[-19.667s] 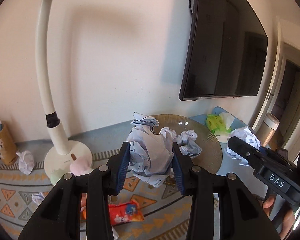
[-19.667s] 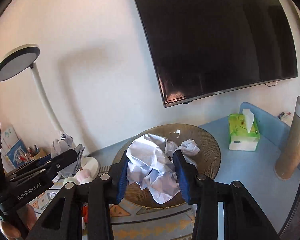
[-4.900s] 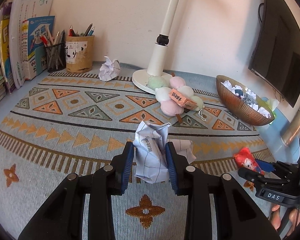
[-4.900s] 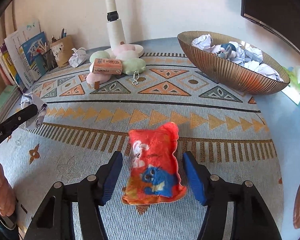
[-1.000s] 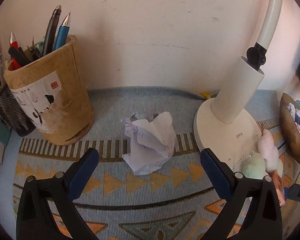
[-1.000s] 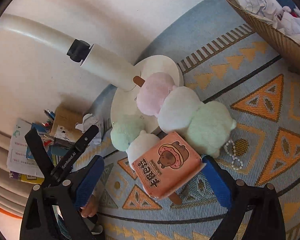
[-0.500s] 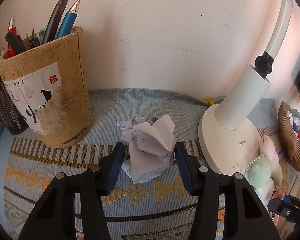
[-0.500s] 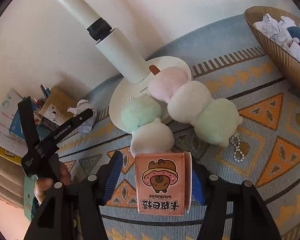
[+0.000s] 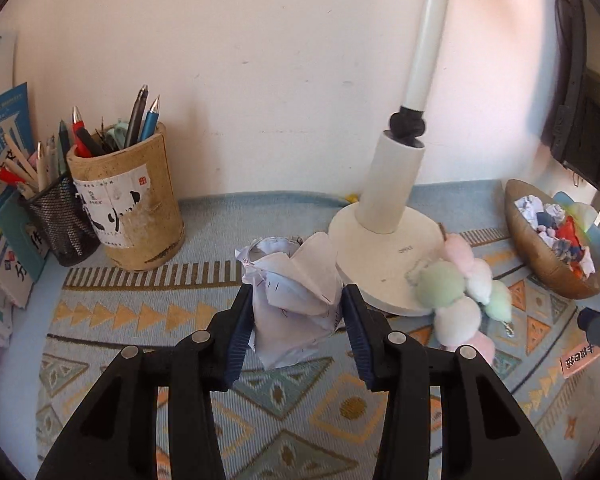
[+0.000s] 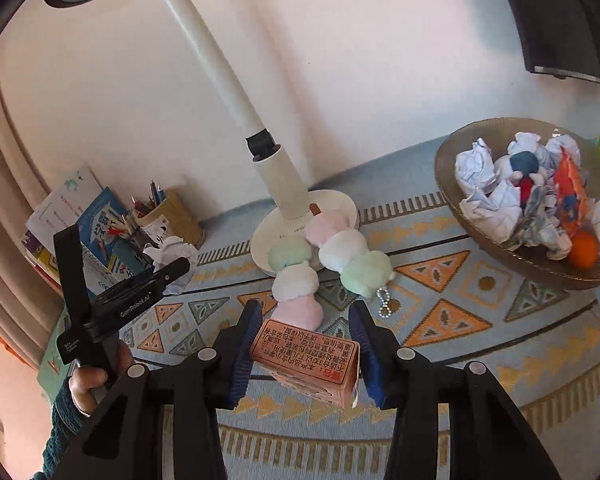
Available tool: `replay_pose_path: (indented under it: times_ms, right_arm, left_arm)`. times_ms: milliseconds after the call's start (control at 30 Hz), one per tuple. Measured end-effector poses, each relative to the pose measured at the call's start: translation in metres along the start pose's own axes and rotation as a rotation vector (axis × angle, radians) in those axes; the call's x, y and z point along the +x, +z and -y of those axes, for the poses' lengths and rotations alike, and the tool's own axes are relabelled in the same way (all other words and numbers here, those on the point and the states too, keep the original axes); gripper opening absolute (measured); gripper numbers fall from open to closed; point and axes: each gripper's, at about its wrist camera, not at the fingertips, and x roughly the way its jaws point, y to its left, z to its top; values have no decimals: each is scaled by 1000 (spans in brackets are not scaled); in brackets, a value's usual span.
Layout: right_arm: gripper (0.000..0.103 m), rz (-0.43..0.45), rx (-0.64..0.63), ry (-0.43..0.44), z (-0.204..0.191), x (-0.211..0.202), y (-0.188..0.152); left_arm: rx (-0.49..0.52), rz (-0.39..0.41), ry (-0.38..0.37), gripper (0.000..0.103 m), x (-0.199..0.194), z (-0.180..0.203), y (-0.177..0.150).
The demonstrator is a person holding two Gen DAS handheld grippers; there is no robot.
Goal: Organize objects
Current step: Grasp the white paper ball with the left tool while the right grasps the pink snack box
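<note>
Bronze bowl [image 10: 456,216], on patterned mat, filled with crumpled paper and wrappers, interior shown fully by right view only. Pink carton [image 10: 306,360], printed, pinched by right gripper [image 10: 304,354]. Crumpled paper ball [image 9: 296,300], white, pinched by left gripper [image 9: 296,330] beside lamp base [image 9: 384,256].

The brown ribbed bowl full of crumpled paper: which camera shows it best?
The right wrist view: the brown ribbed bowl faces the camera, showing its crumpled paper and red wrapper inside. The left wrist view catches it only small and side-on at the right edge.
</note>
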Motion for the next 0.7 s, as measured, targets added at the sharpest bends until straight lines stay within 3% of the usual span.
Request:
replay_pose_path:
  times_ms: [100,167,267,333,433,500,600,633,700]
  right_arm:
    - [44,-62,-26,49,8,-33,-10]
    - [44,-149,-93,46,4,-46,-21]
    - [44,-330,-198,75,3,-44,-49]
    - [44,-395,-217,76,7,-26,-66]
    - [44,-364,-201,81,15,2,-74]
    - [46,-331,-167,92,23,11,-73]
    - [52,-324,-78,83,40,4,-74]
    - [60,-312,-73,97,42,-4,-77]
    - [77,-292,-104,113,40,-19,-88]
  left_arm:
    - [10,29,-16,41,-46,10,-12]
    - [3,36,-24,41,-66,23,-22]
    - [-43,25,-64,41,-73,44,-45]
    - [-85,20,-68,41,-73,51,-63]
    - [-167,55,-69,41,-69,66,-92]
    - [-167,47,2,41,-65,75,-104]
    - [-147,21,50,41,-58,81,-118]
    - [-129,10,86,41,-56,83,-119]
    - [-124,27,64,42,-58,85,-118]
